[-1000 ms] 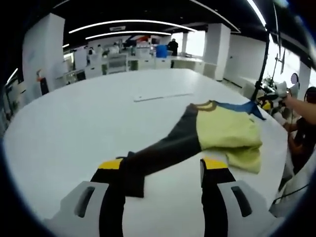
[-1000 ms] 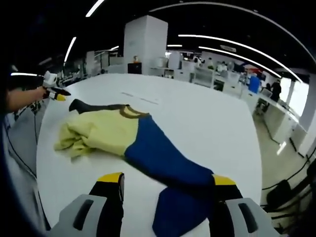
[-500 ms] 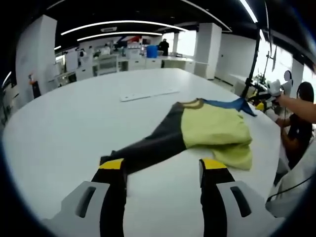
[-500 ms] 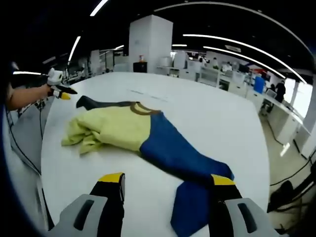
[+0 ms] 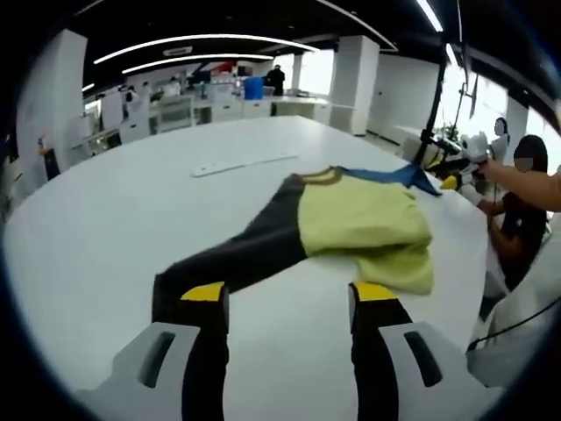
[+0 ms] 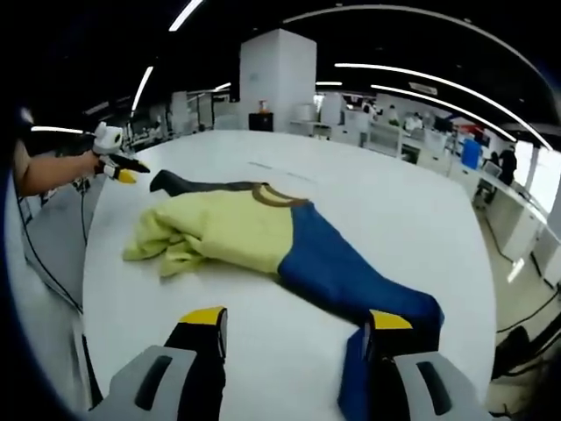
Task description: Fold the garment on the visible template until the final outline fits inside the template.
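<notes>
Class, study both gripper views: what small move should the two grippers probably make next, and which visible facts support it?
Probably close each gripper on its sleeve end. The garment lies bunched on the white table, with sleeves spread out. The left gripper stands open at the dark sleeve's cuff, and the right gripper stands open at the blue sleeve's end. Neither yet holds cloth.

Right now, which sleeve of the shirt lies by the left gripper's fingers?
The dark grey sleeve; its cuff ends beside the left gripper. The blue sleeve reaches the right gripper.
</notes>
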A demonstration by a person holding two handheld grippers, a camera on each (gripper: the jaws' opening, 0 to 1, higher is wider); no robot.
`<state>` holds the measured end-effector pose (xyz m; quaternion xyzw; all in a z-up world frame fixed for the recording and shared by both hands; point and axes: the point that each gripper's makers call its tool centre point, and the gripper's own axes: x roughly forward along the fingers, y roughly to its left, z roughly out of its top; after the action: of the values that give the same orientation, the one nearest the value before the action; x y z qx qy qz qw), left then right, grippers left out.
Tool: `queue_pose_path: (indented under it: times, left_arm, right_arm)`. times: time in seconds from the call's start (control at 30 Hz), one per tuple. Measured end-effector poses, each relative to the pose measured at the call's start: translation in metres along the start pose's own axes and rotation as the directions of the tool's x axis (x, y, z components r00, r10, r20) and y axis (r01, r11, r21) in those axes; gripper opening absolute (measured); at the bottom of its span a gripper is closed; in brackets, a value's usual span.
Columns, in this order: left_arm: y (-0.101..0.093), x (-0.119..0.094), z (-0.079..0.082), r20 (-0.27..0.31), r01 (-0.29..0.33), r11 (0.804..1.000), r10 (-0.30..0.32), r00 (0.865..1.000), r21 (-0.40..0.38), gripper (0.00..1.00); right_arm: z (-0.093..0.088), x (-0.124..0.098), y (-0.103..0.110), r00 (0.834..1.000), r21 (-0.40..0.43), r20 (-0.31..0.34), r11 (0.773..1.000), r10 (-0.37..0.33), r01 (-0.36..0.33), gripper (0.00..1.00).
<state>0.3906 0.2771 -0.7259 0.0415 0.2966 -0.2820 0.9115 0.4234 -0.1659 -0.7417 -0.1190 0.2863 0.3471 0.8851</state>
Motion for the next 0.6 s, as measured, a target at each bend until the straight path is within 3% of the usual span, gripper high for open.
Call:
queue_pose_path:
  times: [0.6]
  left_arm:
    - [-0.023, 0.012, -0.018, -0.044, 0.058, 0.998, -0.058, 0.997, 0.005, 0.43]
  right_arm:
    - [-0.008, 0.025, 0.028, 0.995, -0.017, -0.040, 0.996, 0.089, -0.089, 0.50]
